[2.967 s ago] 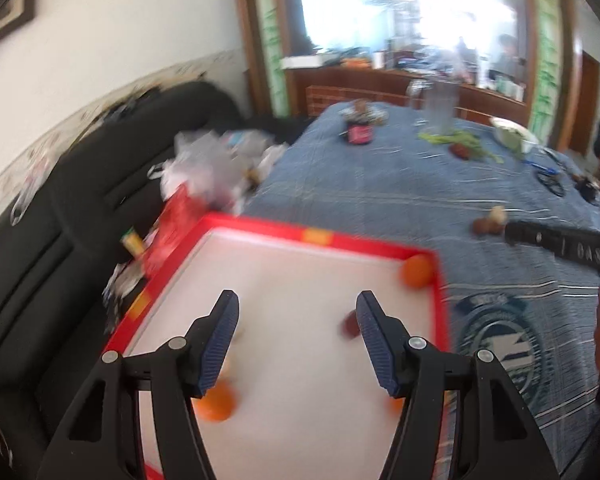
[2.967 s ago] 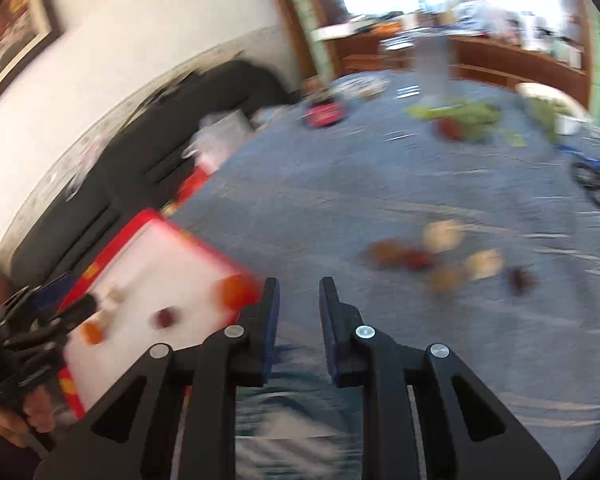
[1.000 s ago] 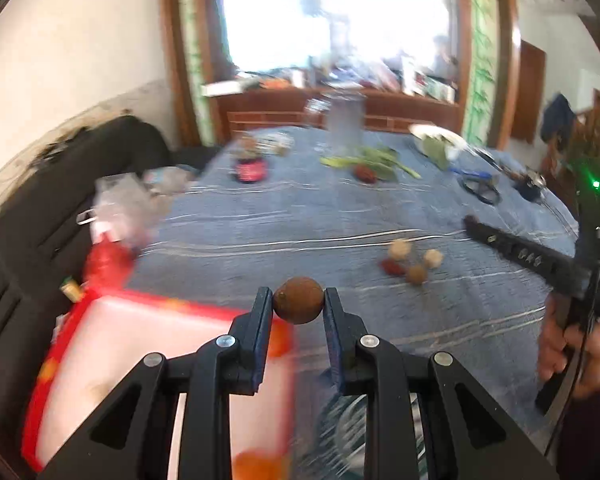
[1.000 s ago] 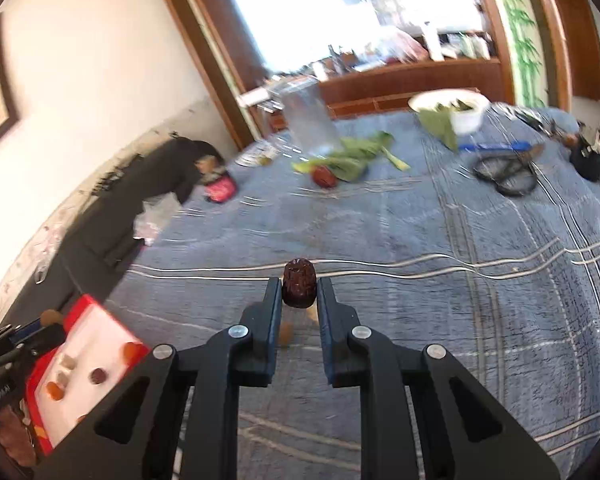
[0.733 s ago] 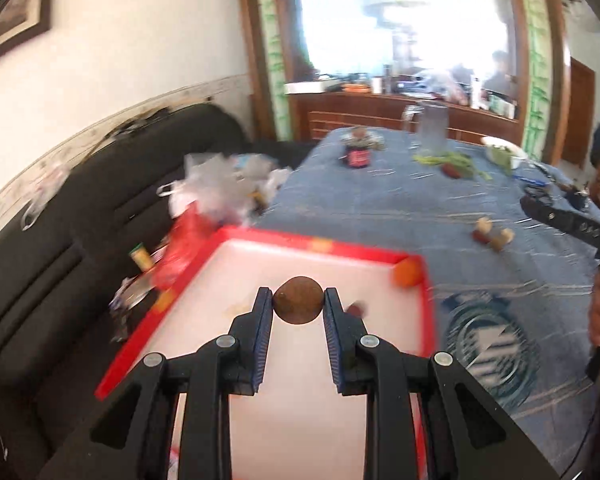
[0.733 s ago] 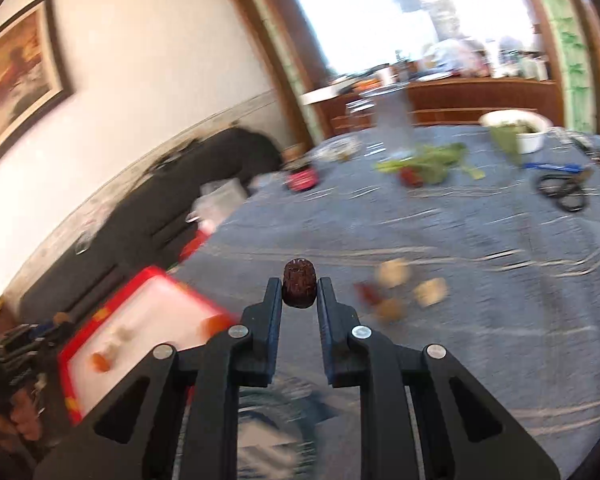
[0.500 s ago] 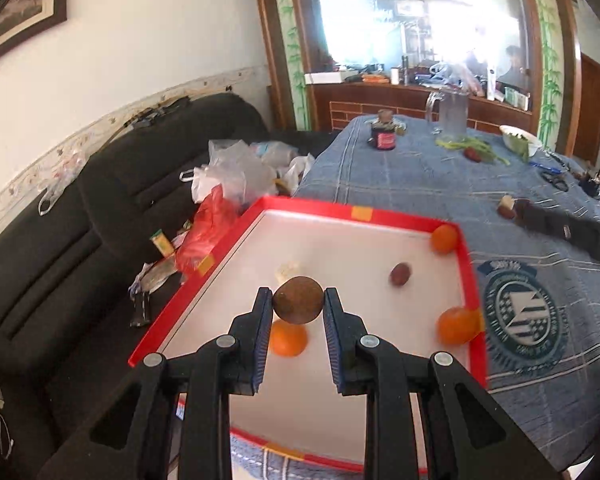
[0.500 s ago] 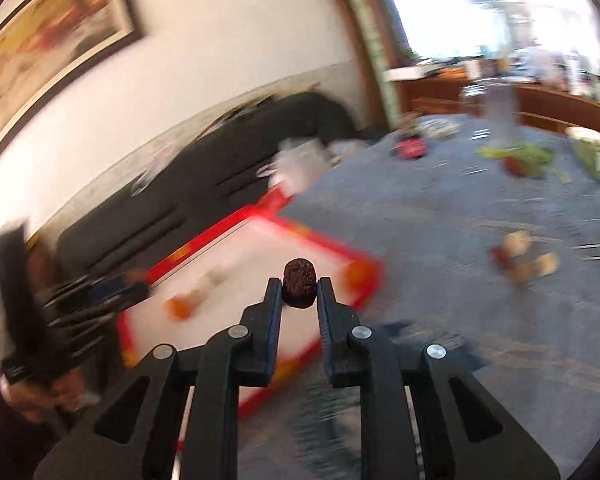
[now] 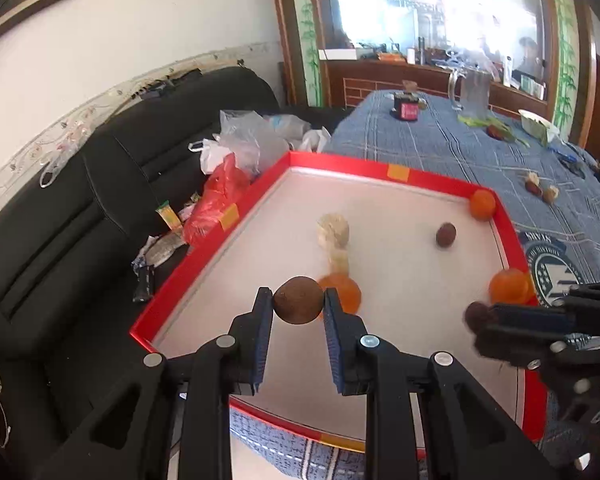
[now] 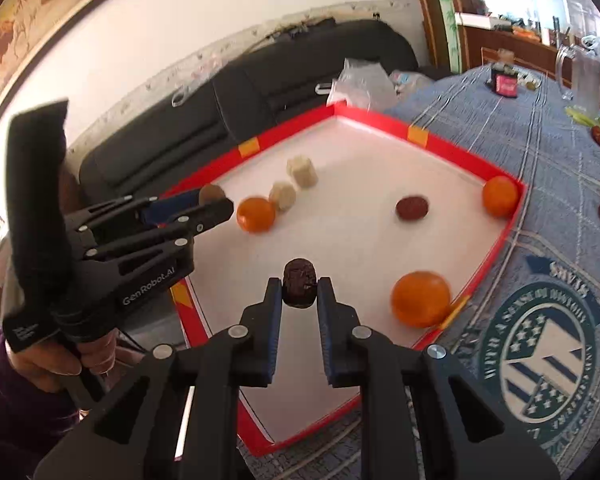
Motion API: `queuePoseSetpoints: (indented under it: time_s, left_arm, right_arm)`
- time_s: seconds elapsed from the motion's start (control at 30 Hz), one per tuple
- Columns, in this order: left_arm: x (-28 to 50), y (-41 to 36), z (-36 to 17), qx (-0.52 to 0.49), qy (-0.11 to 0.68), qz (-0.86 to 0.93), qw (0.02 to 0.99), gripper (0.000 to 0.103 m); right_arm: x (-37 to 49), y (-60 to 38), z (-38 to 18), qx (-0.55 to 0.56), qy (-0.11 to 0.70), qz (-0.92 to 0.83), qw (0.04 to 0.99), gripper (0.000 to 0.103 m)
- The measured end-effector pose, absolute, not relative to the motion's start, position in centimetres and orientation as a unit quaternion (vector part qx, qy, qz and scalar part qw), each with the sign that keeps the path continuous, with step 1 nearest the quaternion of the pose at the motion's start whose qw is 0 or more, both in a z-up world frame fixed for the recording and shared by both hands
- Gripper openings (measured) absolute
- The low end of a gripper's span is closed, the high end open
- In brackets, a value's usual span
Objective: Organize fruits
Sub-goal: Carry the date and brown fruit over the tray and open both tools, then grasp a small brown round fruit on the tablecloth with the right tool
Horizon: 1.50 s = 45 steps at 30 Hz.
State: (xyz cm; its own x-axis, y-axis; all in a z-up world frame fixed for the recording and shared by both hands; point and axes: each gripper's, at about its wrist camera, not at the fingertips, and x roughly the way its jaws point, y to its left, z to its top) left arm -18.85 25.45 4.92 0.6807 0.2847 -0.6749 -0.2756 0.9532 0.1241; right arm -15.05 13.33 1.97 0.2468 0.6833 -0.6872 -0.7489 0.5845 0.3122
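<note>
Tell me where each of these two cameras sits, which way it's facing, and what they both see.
Left wrist: rides the left gripper, looking over the red tray toward the table; the right gripper enters at right.
Right wrist: rides the right gripper, facing the tray and sofa; the left gripper and a hand show at left.
Shared: tray, three oranges.

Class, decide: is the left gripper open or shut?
Shut: the left gripper pinches a round brown fruit between both pads, held above the red tray.
</note>
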Motion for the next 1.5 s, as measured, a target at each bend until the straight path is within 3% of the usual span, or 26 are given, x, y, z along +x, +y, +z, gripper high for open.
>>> queuePoseSetpoints:
  time_s: [0.37,0.4,0.5,0.7,0.9,1.2,1.5]
  left_arm:
    - [-18.4,24.3,4.5,0.037,0.368,0.15,0.917,0.025]
    - [-18.4,24.2,4.5,0.039,0.369,0.149,0.916,0.028]
    - [-18.3,24.1,4.5,0.041,0.373,0.152,0.914,0.051]
    - [-18.1,23.7,4.9,0.04,0.374,0.149,0.915,0.06]
    - [-17.6,22.1,6.0,0.044,0.359,0.139,0.922,0.078]
    - [-16.6,18.8,5.6,0.049,0.37,0.099,0.922,0.079]
    - [-14.1,15.1,8.4,0.04,0.358,0.067,0.93,0.082]
  right_arm:
    - [-14.7,13.8,0.4,-0.056,0.445,0.447,0.774,0.02]
    - [-14.8,13.8,0.4,-0.057,0.446,0.448,0.773,0.02]
    - [-14.7,13.5,0.6,-0.055,0.446,0.45,0.772,0.02]
    - [-14.0,10.4,2.7,-0.012,0.422,0.453,0.785,0.02]
    - [-12.0,5.0,4.7,0.041,0.395,0.415,0.818,0.021]
    - [-8.7,-2.4,3.5,0.111,0.405,0.331,0.845,0.021]
    - [-3.2,-4.1,6.6,0.096,0.387,0.272,0.876,0.021]
